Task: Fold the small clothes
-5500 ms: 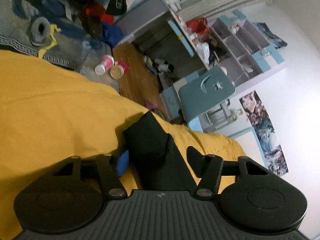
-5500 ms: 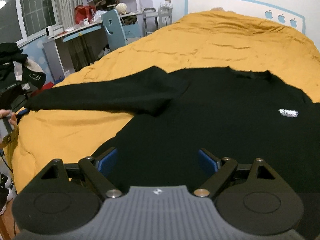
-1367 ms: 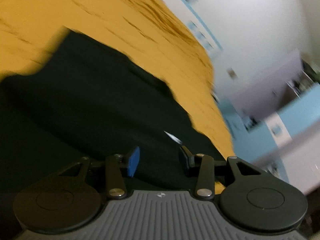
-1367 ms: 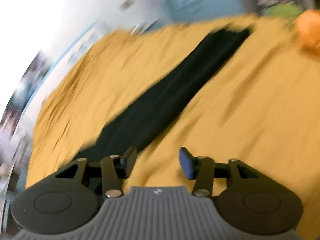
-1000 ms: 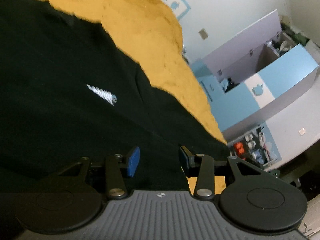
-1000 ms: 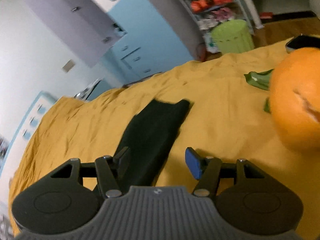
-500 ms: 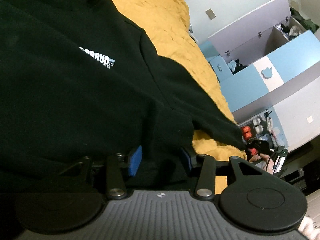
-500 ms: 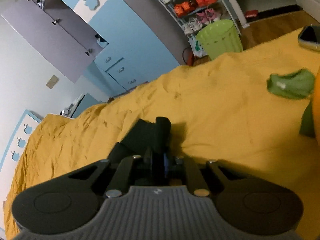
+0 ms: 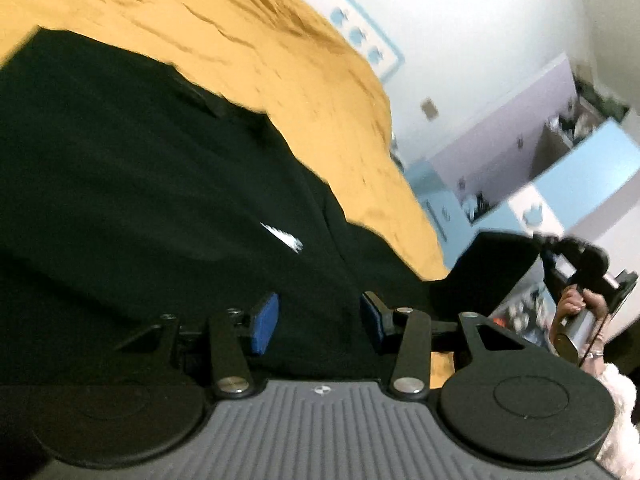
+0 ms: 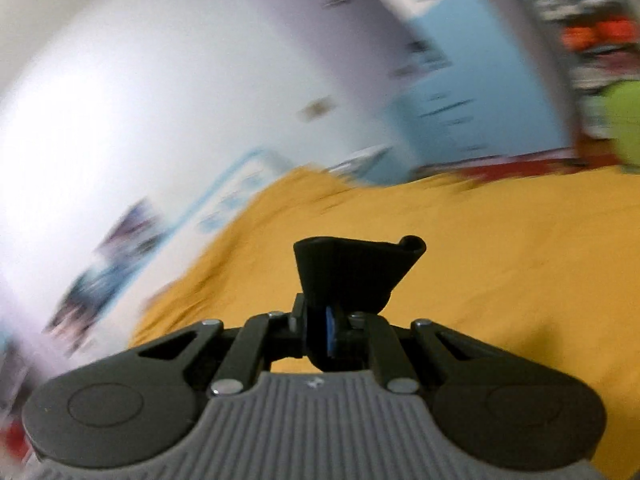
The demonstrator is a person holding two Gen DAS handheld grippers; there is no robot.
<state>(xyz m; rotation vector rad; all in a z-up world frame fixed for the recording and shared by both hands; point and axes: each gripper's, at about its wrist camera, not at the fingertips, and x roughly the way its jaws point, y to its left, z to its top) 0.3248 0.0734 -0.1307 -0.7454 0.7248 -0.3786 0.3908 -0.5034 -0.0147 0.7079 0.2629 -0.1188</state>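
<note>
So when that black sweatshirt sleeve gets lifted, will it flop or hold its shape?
Probably floppy: the cuff pinched in the right gripper curls at its edge. Likely light too: the sleeve hangs lifted off the yellow bedspread.

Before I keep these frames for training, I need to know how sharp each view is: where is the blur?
Right wrist view: the room is heavily motion-smeared; only the right gripper and the black sweater cuff it clamps stay crisp. Left wrist view: milder blur, smearing the white chest logo; the open left gripper is sharp.
</note>
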